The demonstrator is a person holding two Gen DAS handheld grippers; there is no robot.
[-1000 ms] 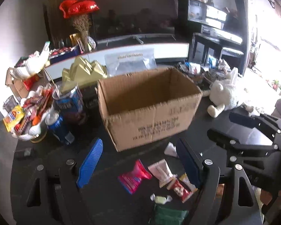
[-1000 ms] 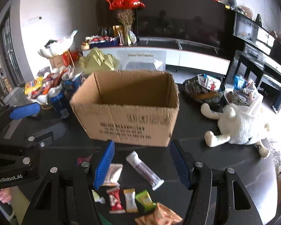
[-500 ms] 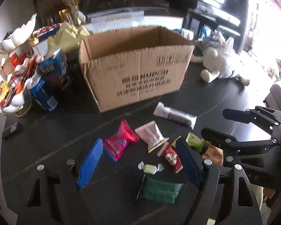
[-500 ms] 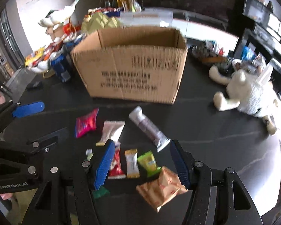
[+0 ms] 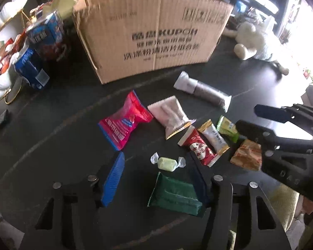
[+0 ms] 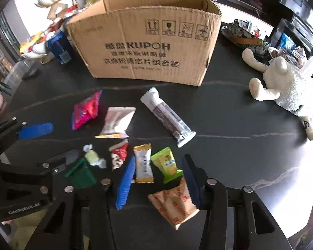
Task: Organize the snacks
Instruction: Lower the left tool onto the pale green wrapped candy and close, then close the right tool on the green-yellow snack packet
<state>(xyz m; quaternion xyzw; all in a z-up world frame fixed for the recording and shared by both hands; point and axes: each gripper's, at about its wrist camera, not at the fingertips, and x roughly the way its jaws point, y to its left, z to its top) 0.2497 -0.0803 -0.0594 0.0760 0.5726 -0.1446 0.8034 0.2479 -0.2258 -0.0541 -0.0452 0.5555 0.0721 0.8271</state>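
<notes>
Left wrist view: left gripper [image 5: 156,177] has its jaws apart, nothing between the pads, low over the dark table [image 5: 52,125]. Green packet [image 5: 175,193] lies flat in the gap, closer to the right finger. Wrapped candy [image 5: 167,163] sits just past the fingertips, near the gap's centre. Further out are the red-white bar [image 5: 198,148], pink bag [image 5: 125,123] and pale pouch [image 5: 171,114]. Long grey tube pack [image 5: 204,91] is beyond those, then the open cardboard box [image 5: 156,31], which looks like the drop spot.

Right wrist view: right gripper [image 6: 158,179] also spread wide and empty. Orange packet [image 6: 175,202] lies under the right finger. Gold-white sachet [image 6: 143,163] and lime-green packet [image 6: 165,163] sit between the fingertips, side by side, edges close. White plush toy [image 6: 285,87] is well to the right, out of the way.

Step in hand, as I judge it: lining up a first pick, no snack lifted yet.

To do it well:
- Pick one item per gripper. Items are crowded, so closing now on the right could catch two packets.
- Centre the pads on one packet and come straight down. Flat foil is slippery and may slide.
- Left: green packet is nearest. Shift slightly so it sits mid-gap before closing.
- Keep the two grippers apart; they are near each other.
- Carry over the box rim before release.
</notes>
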